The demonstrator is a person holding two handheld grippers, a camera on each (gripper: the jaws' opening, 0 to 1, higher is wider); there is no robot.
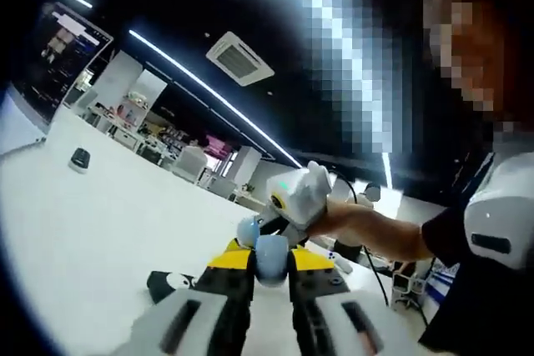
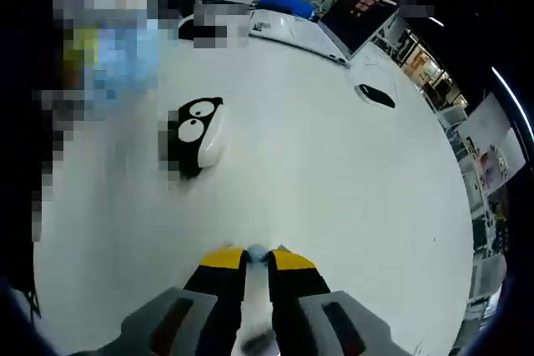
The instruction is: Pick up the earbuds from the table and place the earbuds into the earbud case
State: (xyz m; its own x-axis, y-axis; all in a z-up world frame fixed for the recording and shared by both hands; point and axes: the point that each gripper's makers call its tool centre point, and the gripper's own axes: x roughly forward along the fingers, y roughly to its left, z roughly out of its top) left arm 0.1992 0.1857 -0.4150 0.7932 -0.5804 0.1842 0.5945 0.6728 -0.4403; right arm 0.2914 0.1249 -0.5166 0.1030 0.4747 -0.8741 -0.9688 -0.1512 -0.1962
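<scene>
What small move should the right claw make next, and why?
Probably carry the right claw, shut, forward to the penguin-faced case. It pinches a small light-blue earbud, and the case lies ahead on the white table, apart from it. The left claw grips a light-blue piece too.

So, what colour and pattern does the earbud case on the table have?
The earbud case is black and white with two cartoon eyes, penguin-like. It shows best in the right gripper view.

Open-plan office, laptop (image 2: 360, 21), ceiling light strips (image 1: 213, 92)
</scene>
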